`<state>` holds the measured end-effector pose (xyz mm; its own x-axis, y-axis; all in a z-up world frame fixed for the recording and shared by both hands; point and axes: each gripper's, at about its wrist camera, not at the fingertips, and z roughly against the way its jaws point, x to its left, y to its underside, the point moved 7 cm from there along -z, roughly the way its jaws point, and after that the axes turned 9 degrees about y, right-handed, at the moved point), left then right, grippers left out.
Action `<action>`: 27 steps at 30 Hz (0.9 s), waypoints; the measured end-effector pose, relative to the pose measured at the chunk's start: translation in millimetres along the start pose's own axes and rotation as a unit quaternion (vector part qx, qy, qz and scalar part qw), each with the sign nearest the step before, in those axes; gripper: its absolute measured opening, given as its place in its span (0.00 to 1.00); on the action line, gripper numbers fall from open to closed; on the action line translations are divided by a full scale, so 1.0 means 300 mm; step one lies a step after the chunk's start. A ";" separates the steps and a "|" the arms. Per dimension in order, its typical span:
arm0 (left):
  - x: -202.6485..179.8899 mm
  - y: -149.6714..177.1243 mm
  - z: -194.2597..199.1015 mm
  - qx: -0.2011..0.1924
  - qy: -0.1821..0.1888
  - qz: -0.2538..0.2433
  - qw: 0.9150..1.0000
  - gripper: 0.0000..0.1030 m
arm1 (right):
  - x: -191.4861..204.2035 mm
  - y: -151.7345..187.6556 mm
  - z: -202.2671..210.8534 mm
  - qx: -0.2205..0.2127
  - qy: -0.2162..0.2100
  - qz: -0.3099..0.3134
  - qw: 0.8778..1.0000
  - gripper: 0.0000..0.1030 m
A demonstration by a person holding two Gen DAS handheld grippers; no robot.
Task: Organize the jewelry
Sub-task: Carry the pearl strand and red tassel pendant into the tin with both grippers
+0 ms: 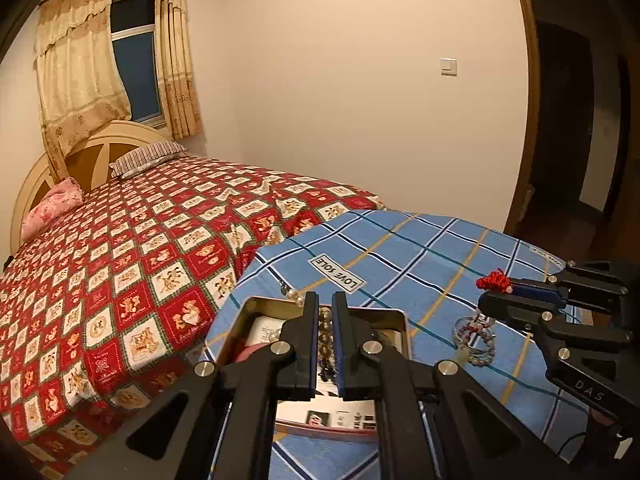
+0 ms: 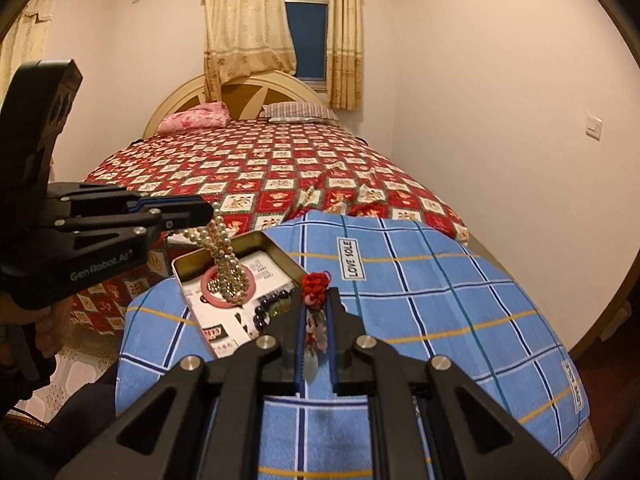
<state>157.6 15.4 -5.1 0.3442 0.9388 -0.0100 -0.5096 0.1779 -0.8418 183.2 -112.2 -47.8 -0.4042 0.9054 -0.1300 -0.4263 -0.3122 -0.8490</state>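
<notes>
Over one tin [image 2: 188,270]: one pearl strand [image 2: 224,252], perhaps looped.

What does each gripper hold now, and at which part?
The left gripper holds the pearl bead strand by its upper end, above the tin box. The right gripper holds the red-knot charm just below the knot.

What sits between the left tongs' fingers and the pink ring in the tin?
In the right wrist view, the pearl necklace hangs from the left tongs down onto the pink ring inside the tin.
</notes>
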 end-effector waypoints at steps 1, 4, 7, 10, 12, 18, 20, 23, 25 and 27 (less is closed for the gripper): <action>0.007 -0.003 -0.002 0.000 -0.002 -0.001 1.000 0.05 | 0.004 -0.006 -0.005 -0.001 -0.001 0.002 1.000 0.11; 0.038 -0.010 -0.015 0.001 -0.008 0.001 1.000 0.05 | 0.016 -0.023 -0.022 -0.002 -0.004 0.007 1.000 0.11; 0.067 -0.009 -0.029 0.005 -0.014 0.004 1.000 0.05 | 0.034 -0.037 -0.048 0.000 -0.008 0.010 1.000 0.11; 0.095 -0.004 -0.044 0.009 -0.020 0.007 1.000 0.05 | 0.052 -0.048 -0.073 0.002 -0.012 0.015 1.000 0.11; 0.112 0.001 -0.055 0.012 -0.023 0.009 1.000 0.05 | 0.066 -0.053 -0.087 0.003 -0.014 0.017 1.000 0.11; 0.162 0.029 -0.100 0.028 -0.034 0.016 0.999 0.05 | 0.120 -0.067 -0.129 0.006 -0.027 0.028 0.999 0.11; 0.174 0.037 -0.114 0.032 -0.036 0.017 0.999 0.05 | 0.135 -0.068 -0.146 0.008 -0.030 0.032 0.999 0.11; 0.187 0.051 -0.136 0.040 -0.037 0.020 0.998 0.05 | 0.158 -0.068 -0.175 0.011 -0.033 0.040 0.999 0.11; 0.194 0.059 -0.151 0.045 -0.037 0.020 0.998 0.05 | 0.172 -0.064 -0.194 0.014 -0.035 0.044 0.998 0.11; 0.203 0.067 -0.167 0.049 -0.038 0.021 0.998 0.05 | 0.181 -0.061 -0.213 0.018 -0.036 0.048 0.998 0.11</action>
<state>207.8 61.3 -49.5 0.2613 0.9653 0.0001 -0.5991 0.1622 -0.7841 220.6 -39.1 -72.1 -0.5004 0.8487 -0.1712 -0.4111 -0.4069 -0.8157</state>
